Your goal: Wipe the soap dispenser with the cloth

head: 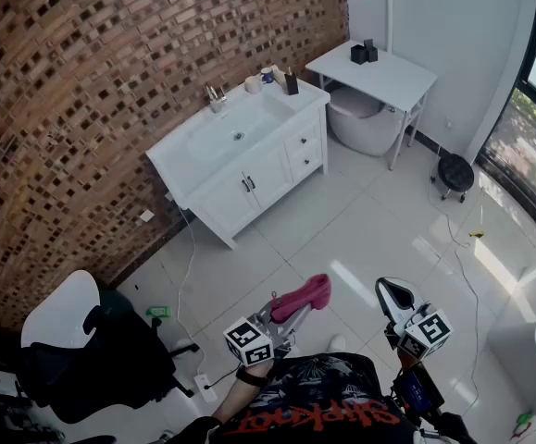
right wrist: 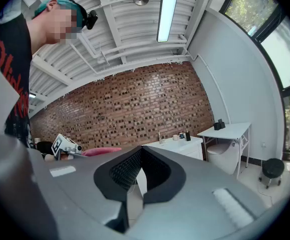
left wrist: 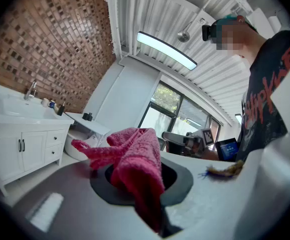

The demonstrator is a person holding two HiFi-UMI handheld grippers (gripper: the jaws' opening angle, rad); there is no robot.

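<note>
Left gripper (head: 297, 307): pinching the pink cloth (head: 306, 291), near left.
Right gripper (right wrist: 140, 156): jaws pressing together, empty.
Soap dispenser (head: 291, 83): standing far, on vanity (head: 214, 176).

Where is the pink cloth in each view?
Head view: pink cloth, lower centre.
Left gripper view: dead centre, foreground.
Right gripper view: thin pink strip, lower left.
Shared landmark: white sink cabinet.

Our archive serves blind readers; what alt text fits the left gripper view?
The left claw is shut on a bunched pink cloth. Behind it, a white sink cabinet stands against a brick wall at left; the person wearing a black shirt is at right.
</note>
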